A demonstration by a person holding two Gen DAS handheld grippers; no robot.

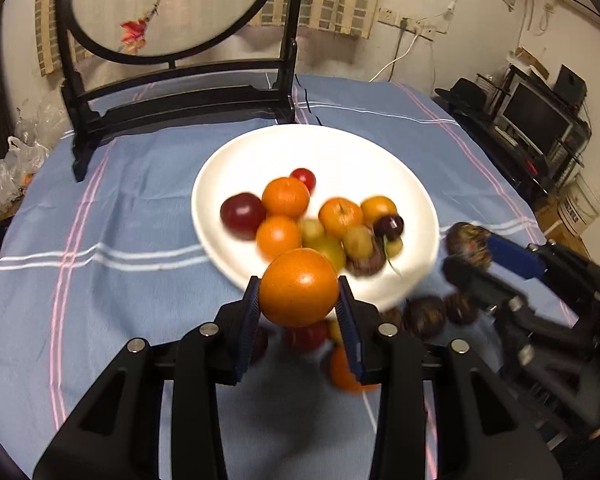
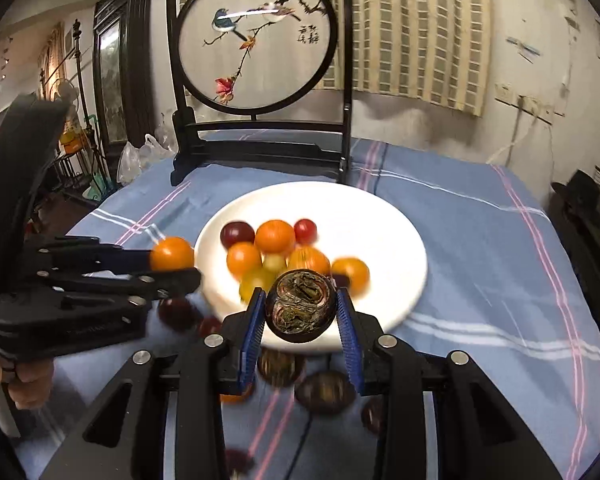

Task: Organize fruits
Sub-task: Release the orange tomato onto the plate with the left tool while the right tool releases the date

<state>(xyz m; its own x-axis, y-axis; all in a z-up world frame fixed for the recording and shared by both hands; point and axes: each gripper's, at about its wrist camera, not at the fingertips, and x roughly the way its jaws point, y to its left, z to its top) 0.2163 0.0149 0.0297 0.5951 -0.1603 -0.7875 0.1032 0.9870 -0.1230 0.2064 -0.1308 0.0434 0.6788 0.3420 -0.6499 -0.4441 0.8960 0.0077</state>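
Note:
My left gripper [image 1: 299, 300] is shut on an orange [image 1: 299, 287] and holds it above the near rim of the white plate [image 1: 300, 148]. The plate holds several oranges, red plums and green fruits. My right gripper [image 2: 301, 312] is shut on a dark mangosteen [image 2: 301, 307] over the plate's [image 2: 380, 216] near edge. In the right wrist view the left gripper [image 2: 180, 268] with its orange [image 2: 172, 254] is at the plate's left edge. In the left wrist view the right gripper [image 1: 466, 252] is at the plate's right edge.
Loose mangosteens [image 1: 424, 314], a red fruit [image 1: 304, 336] and an orange [image 1: 346, 372] lie on the blue striped tablecloth [image 1: 120, 220] near the plate. A black-framed round embroidered screen [image 2: 256, 40] stands behind the plate. Plastic bags [image 1: 16, 164] sit left, electronics [image 1: 540, 120] right.

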